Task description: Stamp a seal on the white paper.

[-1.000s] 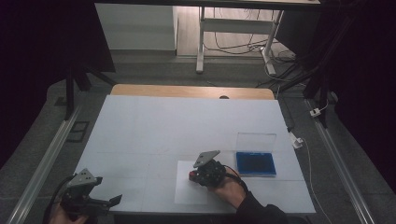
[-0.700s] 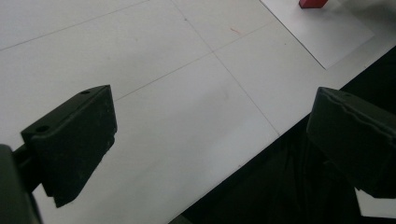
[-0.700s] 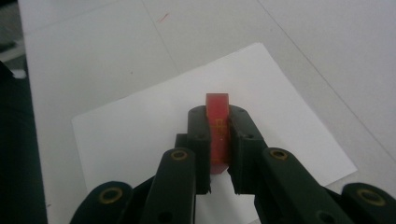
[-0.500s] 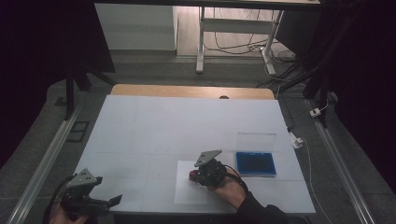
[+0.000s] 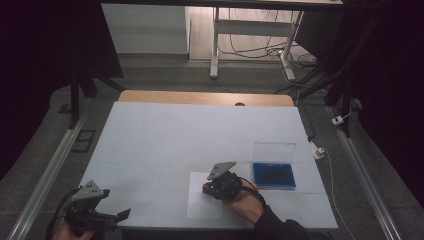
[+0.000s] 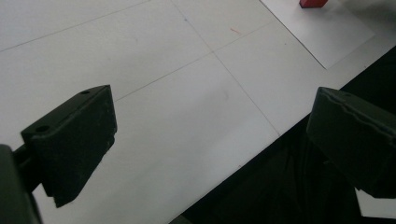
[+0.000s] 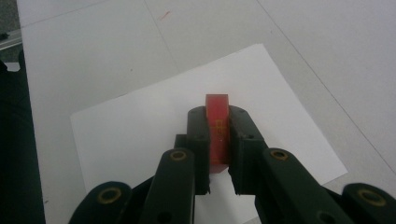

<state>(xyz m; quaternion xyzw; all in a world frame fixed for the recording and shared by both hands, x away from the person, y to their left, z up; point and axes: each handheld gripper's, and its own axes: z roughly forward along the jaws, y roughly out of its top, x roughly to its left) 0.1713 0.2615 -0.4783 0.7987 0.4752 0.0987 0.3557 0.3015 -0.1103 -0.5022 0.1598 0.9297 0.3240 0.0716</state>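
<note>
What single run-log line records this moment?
right gripper: shut on red block | over paper sheet | left gripper: open, idle

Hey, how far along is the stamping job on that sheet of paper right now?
Done: the blue case stands with its lid raised, and the red block is out and gripped. In hand: the right tool clamps the block over the white paper sheet. No mark is visible on the sheet, so printing and returning the block look left. The left tool is open by the table edge.

Blue case [image 5: 273, 175] rt; rest open.
</note>
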